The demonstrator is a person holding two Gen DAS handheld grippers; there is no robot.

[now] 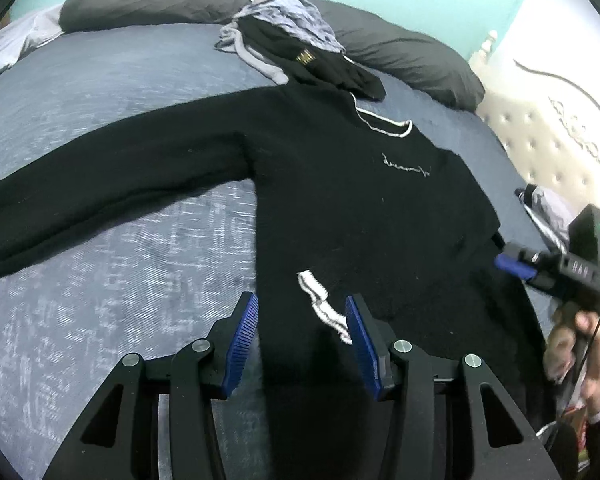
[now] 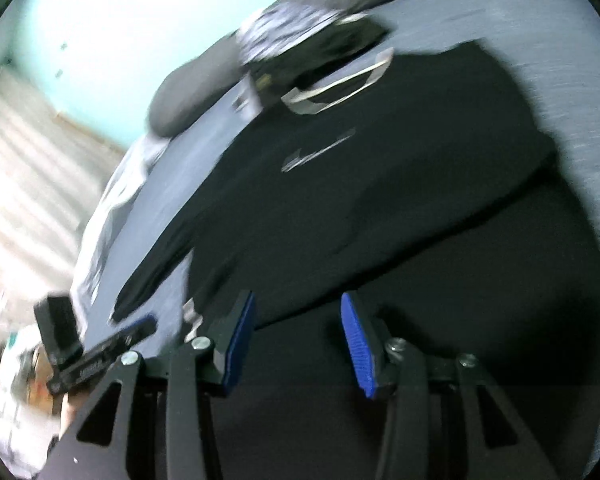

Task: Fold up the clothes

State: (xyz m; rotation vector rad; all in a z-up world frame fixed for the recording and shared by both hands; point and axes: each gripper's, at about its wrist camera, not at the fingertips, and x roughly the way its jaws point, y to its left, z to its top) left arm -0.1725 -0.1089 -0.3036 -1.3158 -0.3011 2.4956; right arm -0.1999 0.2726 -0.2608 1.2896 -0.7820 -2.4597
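Observation:
A black long-sleeve sweater (image 1: 340, 200) with a white-trimmed collar lies front up on a blue-grey bed. One sleeve (image 1: 100, 184) stretches out to the left; the other is folded across the body, its white-striped cuff (image 1: 320, 304) lying by my left gripper (image 1: 302, 312). The left gripper is open just above the sweater's lower part. The right gripper (image 1: 512, 266) shows at the right edge of the left wrist view, held in a hand at the sweater's right side. In the blurred right wrist view the right gripper (image 2: 298, 312) is open above the sweater (image 2: 380, 184).
A pile of other clothes (image 1: 292, 40) lies beyond the collar, against dark pillows (image 1: 160, 0). A white tufted headboard (image 1: 552, 132) stands to the right. The bed cover (image 1: 100, 300) spreads out to the left. The left gripper (image 2: 100, 352) shows low left in the right wrist view.

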